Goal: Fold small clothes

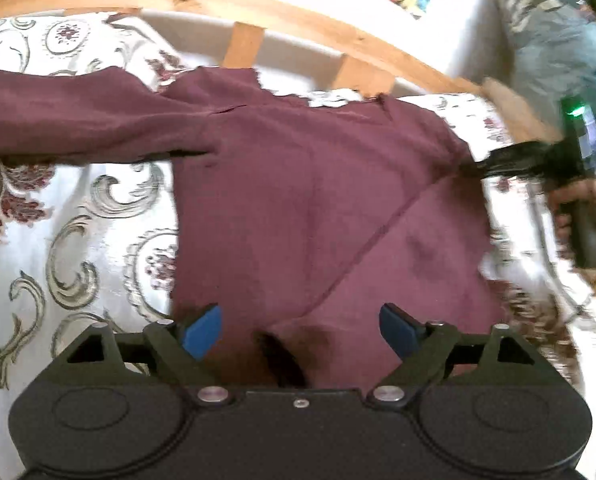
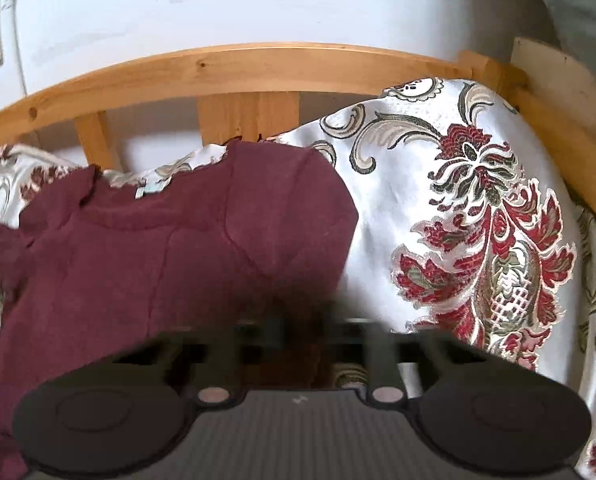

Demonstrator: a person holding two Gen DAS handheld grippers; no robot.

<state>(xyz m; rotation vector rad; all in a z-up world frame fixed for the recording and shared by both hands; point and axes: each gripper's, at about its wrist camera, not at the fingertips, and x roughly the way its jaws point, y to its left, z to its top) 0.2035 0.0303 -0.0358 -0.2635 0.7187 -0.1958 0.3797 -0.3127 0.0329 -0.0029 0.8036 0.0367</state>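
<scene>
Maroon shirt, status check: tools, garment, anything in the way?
Left tool open over hem. Right tool at shirt's right edge, grip unclear. Maroon shirt flat on bedspread. Nothing blocking.

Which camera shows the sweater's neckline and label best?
The right wrist view: the maroon sweater shows its collar and pale neck label sharply. The left wrist view shows the collar only as a blurred far edge, no label.

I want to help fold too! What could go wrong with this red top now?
The right gripper meets the maroon top at its side edge, blurred; a thin pinch may slip. One sleeve lies stretched out sideways, so the fold could end lopsided. The left gripper has its jaws open over the hem and might catch the bedspread too.
</scene>
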